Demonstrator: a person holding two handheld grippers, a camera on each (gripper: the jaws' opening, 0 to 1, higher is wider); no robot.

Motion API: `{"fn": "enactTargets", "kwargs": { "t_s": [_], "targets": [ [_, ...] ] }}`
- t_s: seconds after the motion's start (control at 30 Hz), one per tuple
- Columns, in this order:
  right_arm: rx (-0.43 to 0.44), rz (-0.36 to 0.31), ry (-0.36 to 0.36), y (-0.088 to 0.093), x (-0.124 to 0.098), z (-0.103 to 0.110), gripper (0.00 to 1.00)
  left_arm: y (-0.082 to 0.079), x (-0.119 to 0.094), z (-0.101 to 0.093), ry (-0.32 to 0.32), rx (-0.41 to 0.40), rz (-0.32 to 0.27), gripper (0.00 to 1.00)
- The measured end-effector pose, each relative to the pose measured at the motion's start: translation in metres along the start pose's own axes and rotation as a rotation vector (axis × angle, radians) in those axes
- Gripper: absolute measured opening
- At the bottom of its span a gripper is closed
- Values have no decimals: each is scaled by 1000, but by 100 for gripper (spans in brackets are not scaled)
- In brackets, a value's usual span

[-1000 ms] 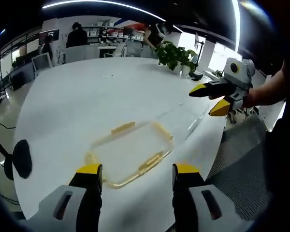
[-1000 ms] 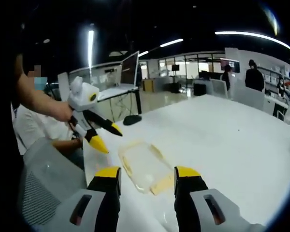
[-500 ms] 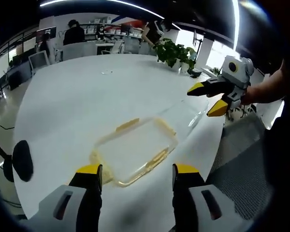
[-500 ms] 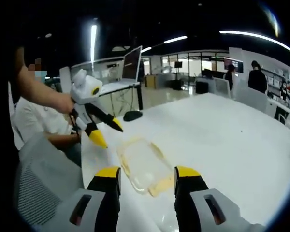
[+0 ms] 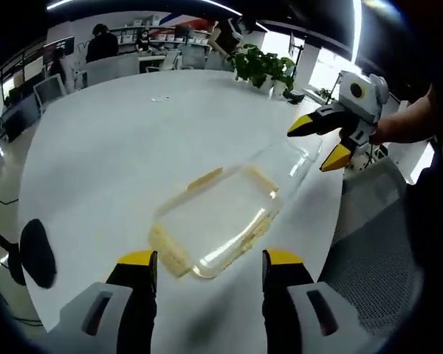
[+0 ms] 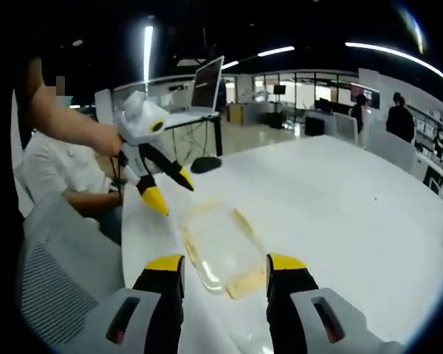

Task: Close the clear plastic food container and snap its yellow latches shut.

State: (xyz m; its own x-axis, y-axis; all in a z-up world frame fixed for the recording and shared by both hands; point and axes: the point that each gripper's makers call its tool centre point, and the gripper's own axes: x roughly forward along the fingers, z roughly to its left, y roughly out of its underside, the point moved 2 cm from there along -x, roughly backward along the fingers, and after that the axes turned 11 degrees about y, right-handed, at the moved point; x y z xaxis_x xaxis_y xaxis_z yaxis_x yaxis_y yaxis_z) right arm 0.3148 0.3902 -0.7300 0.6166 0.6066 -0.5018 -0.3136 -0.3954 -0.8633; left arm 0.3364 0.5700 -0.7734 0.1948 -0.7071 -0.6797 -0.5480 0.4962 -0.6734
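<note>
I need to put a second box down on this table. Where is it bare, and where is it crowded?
The white table is bare across the wide stretch from the clear container to the potted plant at the far edge. It is crowded near the person's edge: the container sits there, with the left tool and right tool open and close above it.

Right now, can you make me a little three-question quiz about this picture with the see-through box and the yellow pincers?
1. True or false: the clear plastic food container with yellow latches lies on the white round table.
2. Which gripper is touching the container? A: the left gripper. B: the right gripper. C: neither.
3. Fill in: beyond the far edge of the table stands a green leafy ____.

Key:
1. True.
2. C. Both are open and held above the table, apart from the container.
3. Plant.
</note>
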Motion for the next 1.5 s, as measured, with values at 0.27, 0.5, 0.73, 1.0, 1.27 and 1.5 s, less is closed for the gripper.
{"fn": "enactTargets", "kwargs": {
  "t_s": [0.27,0.5,0.73,1.0,1.27,1.5],
  "targets": [
    [-34,55,8,7,7,-5,43,-1,3,8,22,35,33,57],
    [-72,109,-6,16,9,-7,43,3,7,13,40,56,69,57],
    [-104,146,-14,21,16,-10,43,7,11,16,65,99,113,56],
    [-162,192,-46,24,27,-11,43,8,13,24,75,149,166,56],
    [-251,249,-96,32,35,-9,43,9,19,28,97,207,221,56],
    [-289,282,-117,38,35,-9,44,9,22,31,109,270,269,55]
  ]
}}
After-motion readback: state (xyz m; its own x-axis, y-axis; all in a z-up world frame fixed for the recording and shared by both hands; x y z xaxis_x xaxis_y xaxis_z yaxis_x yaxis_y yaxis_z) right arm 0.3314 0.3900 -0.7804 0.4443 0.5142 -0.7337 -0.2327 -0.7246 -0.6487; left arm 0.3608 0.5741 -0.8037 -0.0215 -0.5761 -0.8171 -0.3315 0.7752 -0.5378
